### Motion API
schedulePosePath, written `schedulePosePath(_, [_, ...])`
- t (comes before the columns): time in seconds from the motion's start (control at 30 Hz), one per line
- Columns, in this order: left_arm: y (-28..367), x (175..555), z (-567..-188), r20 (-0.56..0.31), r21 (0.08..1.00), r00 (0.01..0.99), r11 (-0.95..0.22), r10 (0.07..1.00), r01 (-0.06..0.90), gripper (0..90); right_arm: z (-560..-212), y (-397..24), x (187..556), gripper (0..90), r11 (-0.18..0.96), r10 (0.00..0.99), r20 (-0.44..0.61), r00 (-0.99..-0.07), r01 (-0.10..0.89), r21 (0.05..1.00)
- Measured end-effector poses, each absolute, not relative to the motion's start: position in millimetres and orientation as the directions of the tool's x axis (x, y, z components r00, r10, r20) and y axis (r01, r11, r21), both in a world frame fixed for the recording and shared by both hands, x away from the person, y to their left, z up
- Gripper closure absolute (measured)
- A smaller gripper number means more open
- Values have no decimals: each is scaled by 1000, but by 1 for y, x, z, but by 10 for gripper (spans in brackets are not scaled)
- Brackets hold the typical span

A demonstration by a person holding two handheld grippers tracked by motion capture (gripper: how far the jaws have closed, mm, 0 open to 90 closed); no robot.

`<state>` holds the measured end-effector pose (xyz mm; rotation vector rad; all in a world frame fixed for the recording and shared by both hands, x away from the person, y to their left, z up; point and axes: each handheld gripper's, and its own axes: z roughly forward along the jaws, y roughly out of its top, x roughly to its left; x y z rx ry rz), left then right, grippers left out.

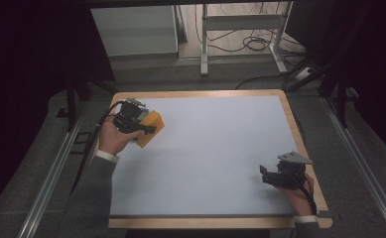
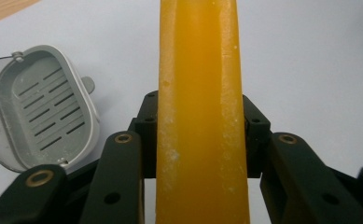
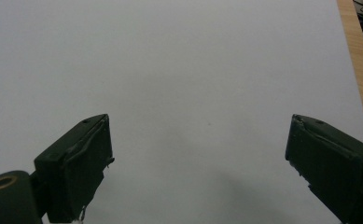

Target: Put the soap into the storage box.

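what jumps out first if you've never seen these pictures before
The bright yellow-orange block stands out most: it is clamped upright in the left tongs, at the far left of the pale table. Beside it in the left gripper view lies an open grey slotted tray. The right tongs hang open over bare table near the right edge.
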<state>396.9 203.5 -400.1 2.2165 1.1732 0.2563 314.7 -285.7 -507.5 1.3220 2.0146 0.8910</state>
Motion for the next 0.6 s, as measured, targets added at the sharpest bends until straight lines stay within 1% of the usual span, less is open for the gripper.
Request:
schedulePosePath(0.4, [210, 409, -402, -107, 582, 565, -409, 818, 703, 609, -508, -285, 315, 73, 293, 929, -96, -357, 555, 778])
schedulePosePath(0.6, [211, 412, -404, -119, 586, 555, -393, 823, 709, 609, -508, -286, 315, 73, 291, 931, -96, -352, 556, 779])
